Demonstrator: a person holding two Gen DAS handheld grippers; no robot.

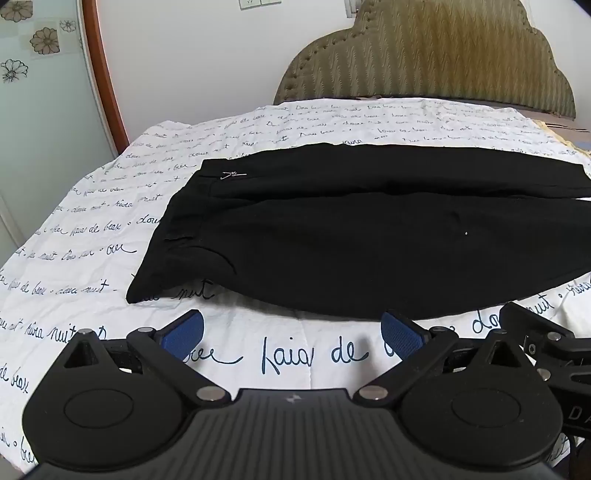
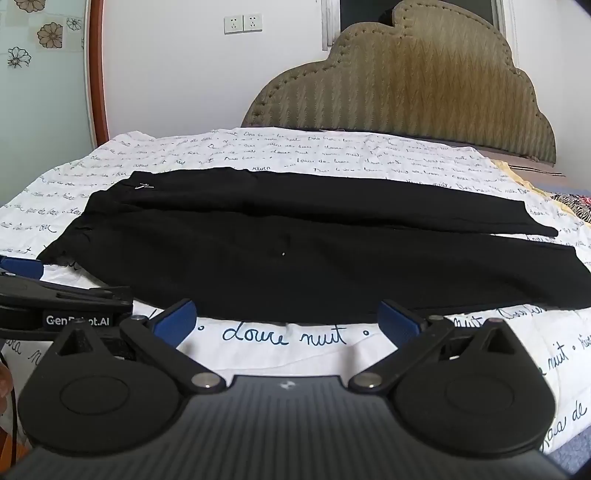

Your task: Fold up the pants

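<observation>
Black pants [image 1: 351, 236] spread flat across a white quilt [image 1: 92, 229] printed with dark cursive script, waistband toward the left, both legs running out to the right. Near the waistband, on the far leg, a small white embroidered mark [image 1: 232, 175]. Far leg lying slightly apart from the near leg at the cuff end, a thin wedge of quilt showing between them. Near edge of the pants curving in a shallow bow, its waistband corner resting flat on the quilt. Just short of that near edge, left gripper [image 1: 291, 334] with its blue-padded fingers [image 1: 184, 332] spread wide, released, clamping nothing, a bare strip of quilt between fingertips and cloth. Alongside, further toward the cuffs, right gripper [image 2: 288, 319] likewise spread wide and empty, its blue pads [image 2: 400, 323] almost at the hem of the near leg, whether touching cannot be told. Left of the waistband, a broad open band of quilt reaching the bed's side. Beyond the far leg, more bare quilt up to a padded, scalloped olive headboard [image 2: 406, 92]. Behind the headboard, a white wall with twin sockets [image 2: 243, 24]; left of the pants, a wood-framed panel with flower motifs [image 2: 48, 35].
</observation>
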